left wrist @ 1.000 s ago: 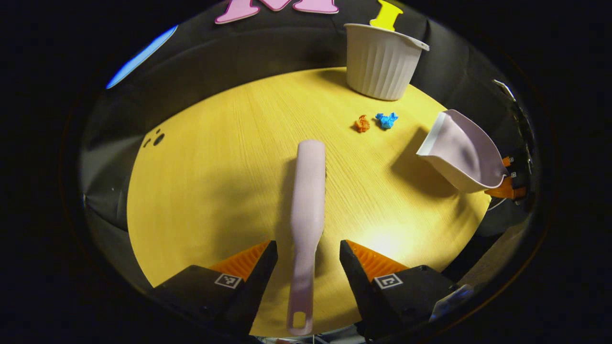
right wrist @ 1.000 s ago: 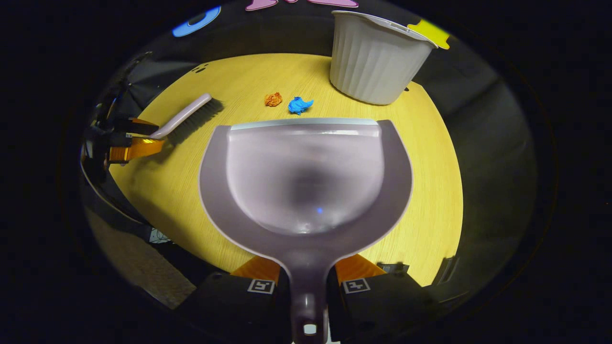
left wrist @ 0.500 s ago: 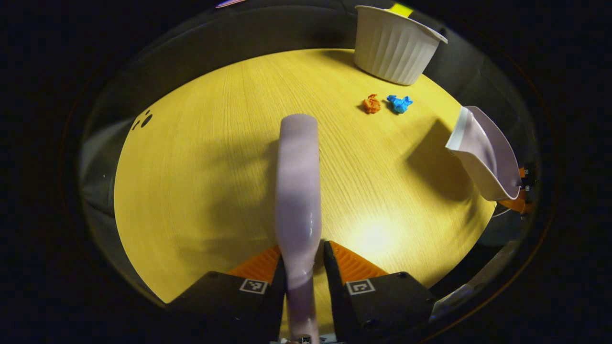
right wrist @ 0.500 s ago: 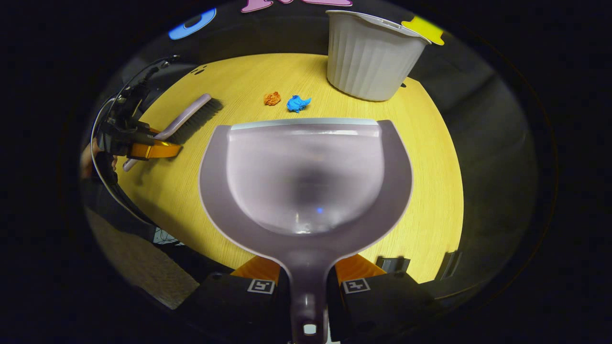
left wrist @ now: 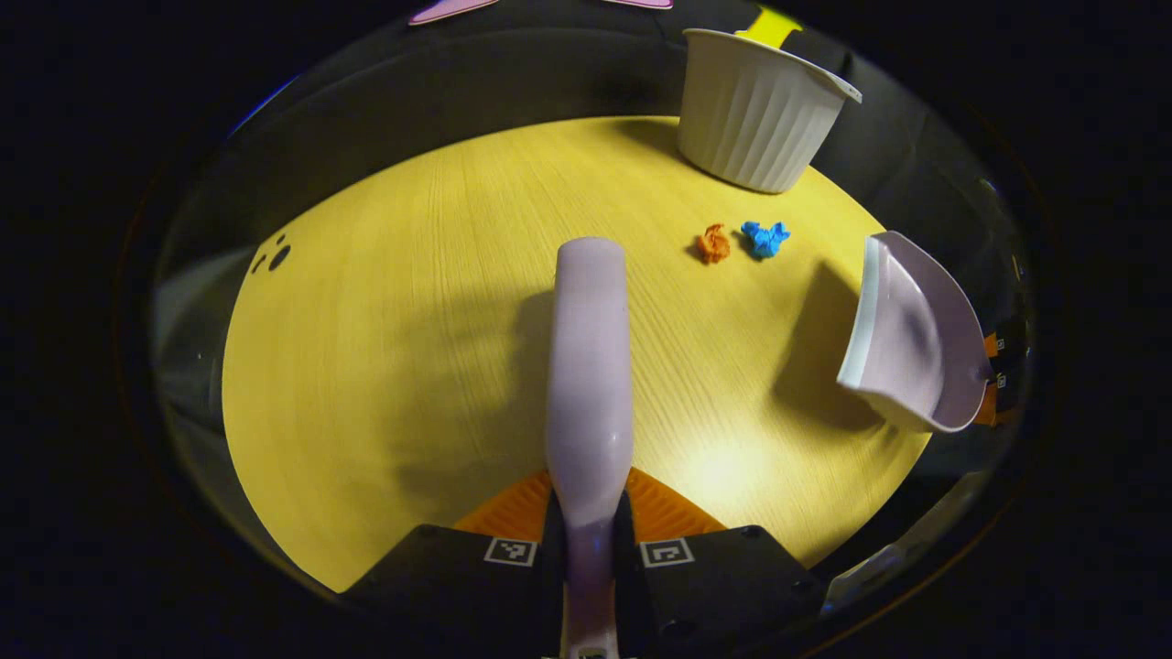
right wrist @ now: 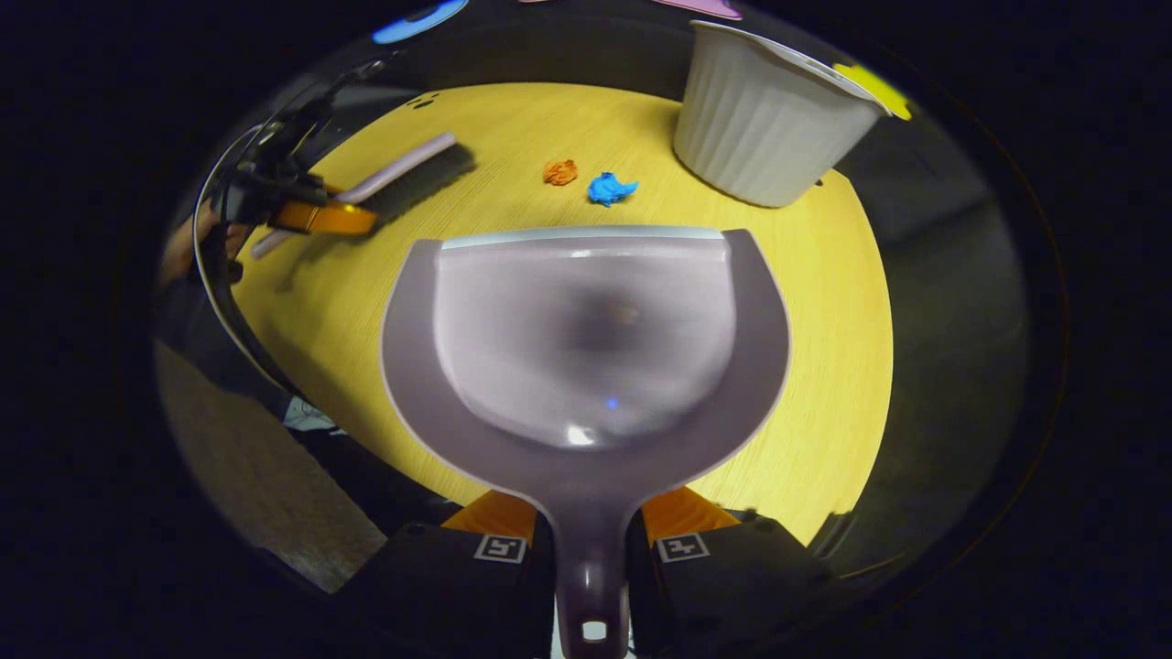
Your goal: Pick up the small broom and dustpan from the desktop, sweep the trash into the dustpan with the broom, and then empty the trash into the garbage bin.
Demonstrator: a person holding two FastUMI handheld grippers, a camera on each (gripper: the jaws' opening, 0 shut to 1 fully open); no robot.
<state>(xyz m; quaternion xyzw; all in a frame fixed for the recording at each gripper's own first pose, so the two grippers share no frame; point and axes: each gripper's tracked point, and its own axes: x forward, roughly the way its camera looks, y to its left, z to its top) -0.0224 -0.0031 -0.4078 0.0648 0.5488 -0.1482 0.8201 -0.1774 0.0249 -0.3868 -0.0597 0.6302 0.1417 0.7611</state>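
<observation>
Clamping the broom (left wrist: 589,366) by its handle, the left gripper (left wrist: 589,540) holds it out over the surface (left wrist: 385,366). The right gripper (right wrist: 589,535) is clenched on the dustpan (right wrist: 586,366) handle, pan raised near the front edge. Two scraps, orange (right wrist: 559,171) and blue (right wrist: 610,189), lie beside the bin (right wrist: 769,119) at the far edge.

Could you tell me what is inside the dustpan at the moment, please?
The dustpan holds no trash: its scoop is bare. The orange scrap and blue scrap lie on the table beyond its lip. The tabletop beneath it is covered.
</observation>
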